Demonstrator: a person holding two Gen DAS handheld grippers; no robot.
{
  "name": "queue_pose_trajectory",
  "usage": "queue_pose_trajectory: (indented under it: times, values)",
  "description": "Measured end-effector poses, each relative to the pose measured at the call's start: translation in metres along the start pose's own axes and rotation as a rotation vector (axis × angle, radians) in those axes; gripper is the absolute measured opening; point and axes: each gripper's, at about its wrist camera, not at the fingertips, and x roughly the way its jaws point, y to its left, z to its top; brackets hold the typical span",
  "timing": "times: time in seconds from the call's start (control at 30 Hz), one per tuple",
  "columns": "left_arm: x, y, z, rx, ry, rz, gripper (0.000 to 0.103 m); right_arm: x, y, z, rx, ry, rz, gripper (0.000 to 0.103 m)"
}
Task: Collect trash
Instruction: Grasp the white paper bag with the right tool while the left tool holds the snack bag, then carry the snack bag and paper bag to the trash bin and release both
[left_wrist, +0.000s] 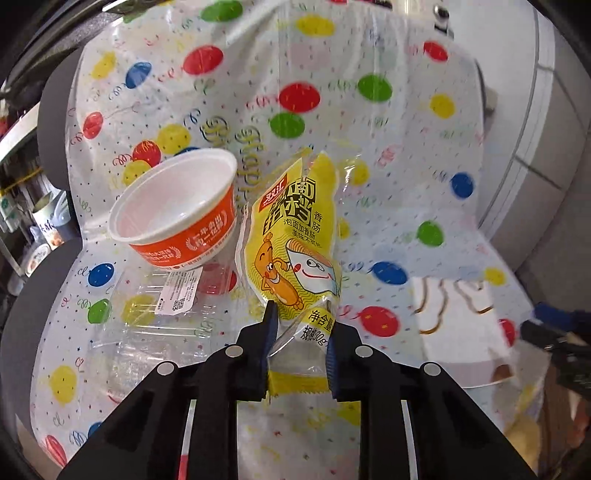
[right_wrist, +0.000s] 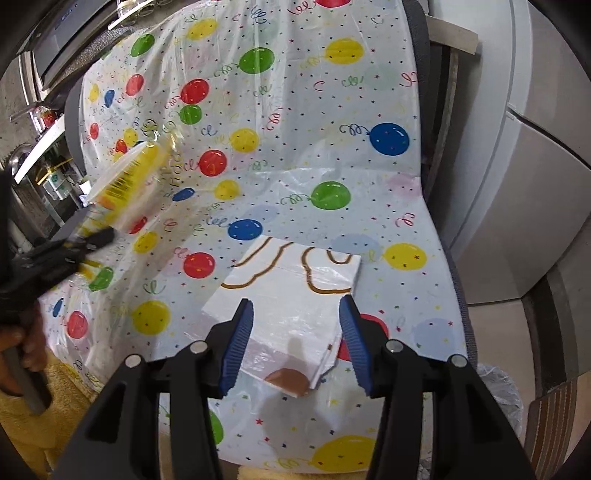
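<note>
A yellow sausage wrapper (left_wrist: 291, 236) stands upright above the table, its lower end pinched between the blue pads of my left gripper (left_wrist: 301, 325), which is shut on it. To its left an orange instant-noodle bowl (left_wrist: 177, 210) lies tilted on a clear plastic container (left_wrist: 147, 317). In the right wrist view my right gripper (right_wrist: 295, 306) hangs open over a white napkin (right_wrist: 291, 295) with brown lines, its fingers on either side and not pressing on it. The same view shows the left gripper (right_wrist: 92, 240) and the blurred wrapper (right_wrist: 136, 177) at the left.
A balloon-print plastic cover (right_wrist: 295, 147) lies over the table. A bin with a clear liner (right_wrist: 498, 391) stands at the lower right, past the table's edge. A person's hand (right_wrist: 22, 347) and yellow sleeve are at the lower left. Shelves with clutter (left_wrist: 33, 221) are at the far left.
</note>
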Motion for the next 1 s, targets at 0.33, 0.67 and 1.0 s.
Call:
queue_pose_trajectory:
  times: [0.33,0.67,1.0]
  values:
    - [-0.008,-0.008,-0.02,-0.02,0.036,-0.062,0.025,0.031,-0.004,-0.021,0.023,0.06,-0.022,0.06]
    - [-0.002,-0.004,-0.025,-0.019,0.055,-0.077,0.025,0.067,-0.002,-0.018,-0.077,0.061,-0.06,0.049]
    - [-0.003,-0.003,-0.027,-0.023,0.054,-0.072,0.026,0.038,0.015,-0.01,-0.088,-0.018,-0.012,0.013]
